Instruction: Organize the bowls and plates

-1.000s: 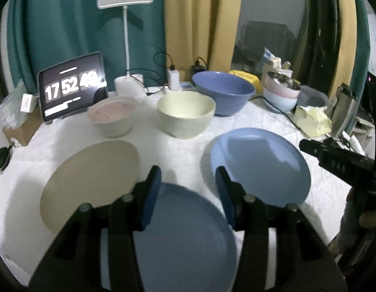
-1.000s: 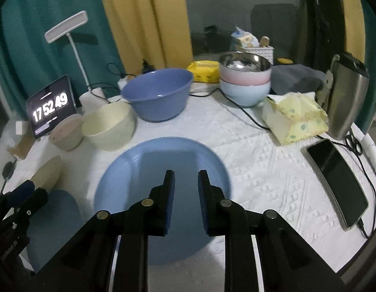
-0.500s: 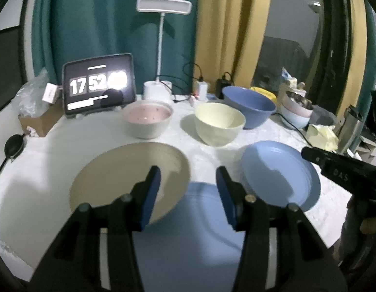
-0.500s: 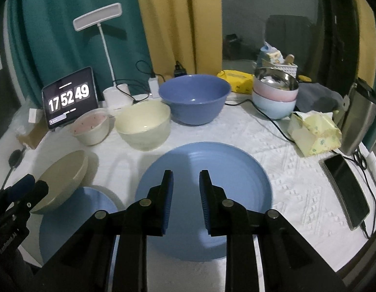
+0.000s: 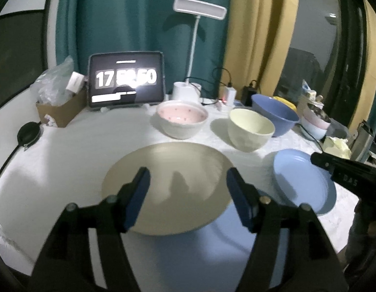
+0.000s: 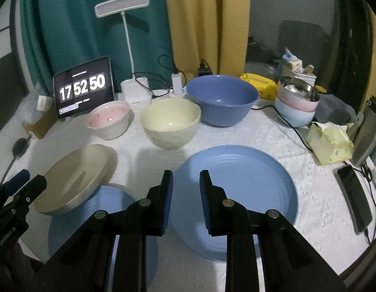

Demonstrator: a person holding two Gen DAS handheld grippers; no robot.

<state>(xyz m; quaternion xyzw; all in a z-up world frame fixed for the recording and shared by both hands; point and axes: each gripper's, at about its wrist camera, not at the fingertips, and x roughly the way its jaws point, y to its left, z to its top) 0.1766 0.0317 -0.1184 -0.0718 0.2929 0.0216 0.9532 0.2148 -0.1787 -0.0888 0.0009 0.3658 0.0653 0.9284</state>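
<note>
Left gripper [image 5: 188, 187] had just been opening, nothing between its jaws, above the beige plate [image 5: 168, 189]. Right gripper [image 6: 185, 189] hung narrowly parted and empty over the blue plate [image 6: 248, 189].

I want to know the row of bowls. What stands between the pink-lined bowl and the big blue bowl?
The cream bowl stands between the pink-lined bowl and the big blue bowl; the right wrist view shows it clearly.

Table's got a white embossed cloth [image 6: 280, 136] over it. Sitting on that: two flat blue plates [image 6: 246, 194] [image 6: 95, 221], a beige plate [image 6: 76, 177] with its edge propped on the left blue one, then a pink-lined bowl [image 6: 107, 119], a cream bowl [image 6: 170, 124] and a big blue bowl [image 6: 222, 99] in a row. Black phone [image 6: 355, 194] lies at the right edge.
</note>
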